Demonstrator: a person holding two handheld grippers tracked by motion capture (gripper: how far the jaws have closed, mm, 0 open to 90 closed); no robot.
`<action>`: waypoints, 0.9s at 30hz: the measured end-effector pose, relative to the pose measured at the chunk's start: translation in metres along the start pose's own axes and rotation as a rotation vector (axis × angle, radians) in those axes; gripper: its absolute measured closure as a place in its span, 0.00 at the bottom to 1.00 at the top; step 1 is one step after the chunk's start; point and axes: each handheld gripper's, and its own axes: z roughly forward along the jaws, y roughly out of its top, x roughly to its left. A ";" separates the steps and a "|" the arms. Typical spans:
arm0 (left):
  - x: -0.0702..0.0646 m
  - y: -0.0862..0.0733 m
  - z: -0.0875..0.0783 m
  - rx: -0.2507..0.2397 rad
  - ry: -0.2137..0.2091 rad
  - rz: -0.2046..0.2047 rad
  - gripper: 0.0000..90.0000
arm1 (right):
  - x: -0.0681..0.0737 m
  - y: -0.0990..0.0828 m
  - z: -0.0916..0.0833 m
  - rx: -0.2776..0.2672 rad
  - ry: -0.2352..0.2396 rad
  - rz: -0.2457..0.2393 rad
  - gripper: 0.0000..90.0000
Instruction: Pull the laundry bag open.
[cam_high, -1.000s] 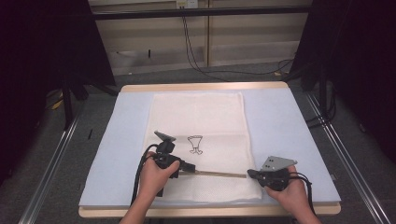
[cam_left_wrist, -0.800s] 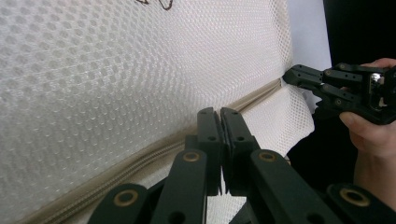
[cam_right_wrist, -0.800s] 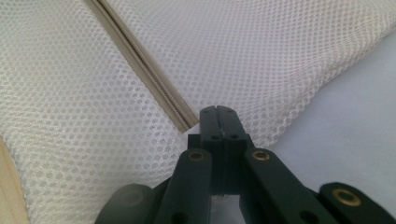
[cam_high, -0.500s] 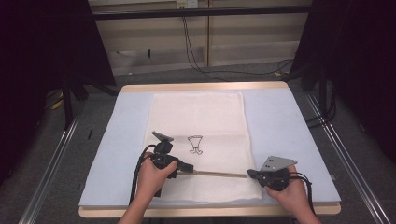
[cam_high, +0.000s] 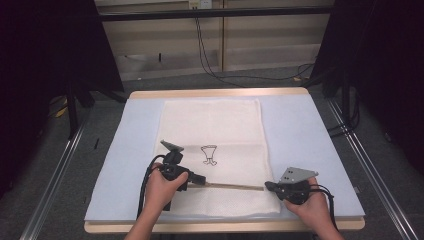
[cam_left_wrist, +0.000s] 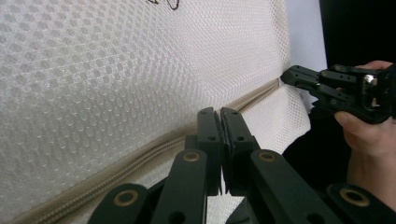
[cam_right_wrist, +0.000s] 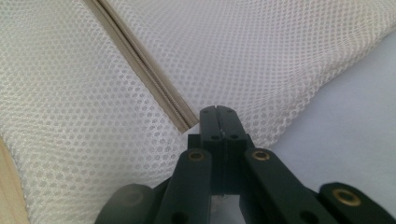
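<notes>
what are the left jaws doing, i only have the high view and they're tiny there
observer: In the left gripper view the left gripper is shut, its tips right at the zipper of the mesh bag.
operator: and the right one
observer: The right gripper is shut too, tips at the zipper's end. Whether it pinches mesh I cannot tell.
operator: is the zipper closed
observer: It looks closed along the stretch that both gripper views show.
</notes>
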 end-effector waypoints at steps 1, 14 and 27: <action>0.000 0.000 -0.001 0.001 -0.004 -0.003 0.98 | 0.000 0.000 0.000 -0.001 0.000 0.001 1.00; 0.003 -0.001 -0.005 -0.012 0.000 -0.011 0.97 | 0.000 0.000 0.000 -0.002 -0.001 0.002 1.00; 0.006 -0.003 -0.013 -0.015 0.015 -0.009 0.97 | 0.000 0.000 0.000 -0.002 0.002 0.004 1.00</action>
